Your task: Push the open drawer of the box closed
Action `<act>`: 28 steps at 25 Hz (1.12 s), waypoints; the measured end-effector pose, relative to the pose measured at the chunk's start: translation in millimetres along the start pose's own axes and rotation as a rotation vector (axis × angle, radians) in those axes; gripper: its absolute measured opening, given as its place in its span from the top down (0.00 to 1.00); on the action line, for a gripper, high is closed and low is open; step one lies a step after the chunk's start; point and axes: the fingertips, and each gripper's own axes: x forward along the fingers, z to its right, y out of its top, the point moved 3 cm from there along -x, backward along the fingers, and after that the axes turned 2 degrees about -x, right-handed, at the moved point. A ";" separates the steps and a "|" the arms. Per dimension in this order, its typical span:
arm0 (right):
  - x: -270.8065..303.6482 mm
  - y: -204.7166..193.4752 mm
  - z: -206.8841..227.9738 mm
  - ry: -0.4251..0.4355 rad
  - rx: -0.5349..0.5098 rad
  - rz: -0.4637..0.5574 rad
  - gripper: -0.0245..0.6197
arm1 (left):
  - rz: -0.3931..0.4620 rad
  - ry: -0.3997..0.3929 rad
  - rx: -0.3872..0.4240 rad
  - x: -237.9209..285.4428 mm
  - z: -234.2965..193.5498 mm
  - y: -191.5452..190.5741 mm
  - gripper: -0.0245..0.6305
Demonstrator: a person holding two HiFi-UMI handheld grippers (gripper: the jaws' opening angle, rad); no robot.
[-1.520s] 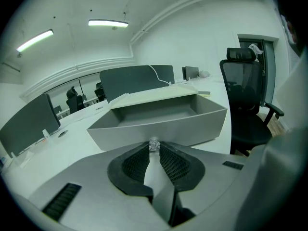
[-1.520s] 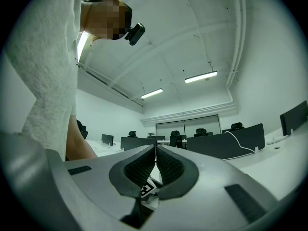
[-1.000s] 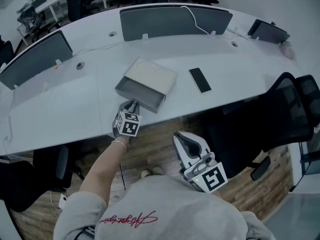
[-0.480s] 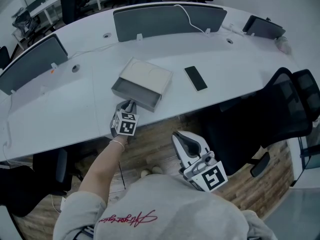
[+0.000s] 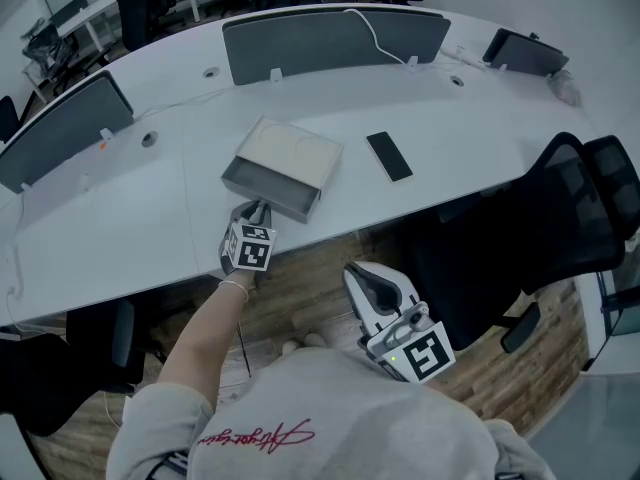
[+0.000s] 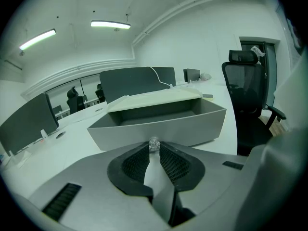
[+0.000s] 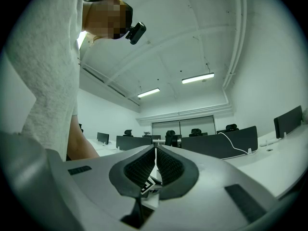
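Almost nothing has moved: since a second ago the whole scene has slid slightly up and left in the head view, and both grippers hold their places.

The only writing is a red script (image 5: 255, 436) on the pale sweater at the bottom edge, too looped to read. The grippers' cubes carry black-and-white square markers.

The flat beige-topped grey box (image 5: 290, 153) lies left of centre on the curved white table (image 5: 130, 218), its grey drawer (image 5: 272, 188) pulled out towards the left gripper (image 5: 260, 211). That gripper's jaws are pressed together just in front of the drawer front (image 6: 159, 126); whether they touch it is unclear.

The right gripper (image 5: 362, 276) hangs over the wooden floor (image 5: 300, 308), jaws closed and empty.

A black phone (image 5: 389, 156) lies right of the box, with grey dividers (image 5: 335, 40) behind. A black office chair (image 5: 570, 218) is cut off at the right edge.
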 end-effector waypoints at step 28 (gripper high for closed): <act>-11.2 2.5 12.0 -0.029 0.002 0.020 0.93 | -0.022 0.017 0.000 5.4 -0.1 5.4 0.84</act>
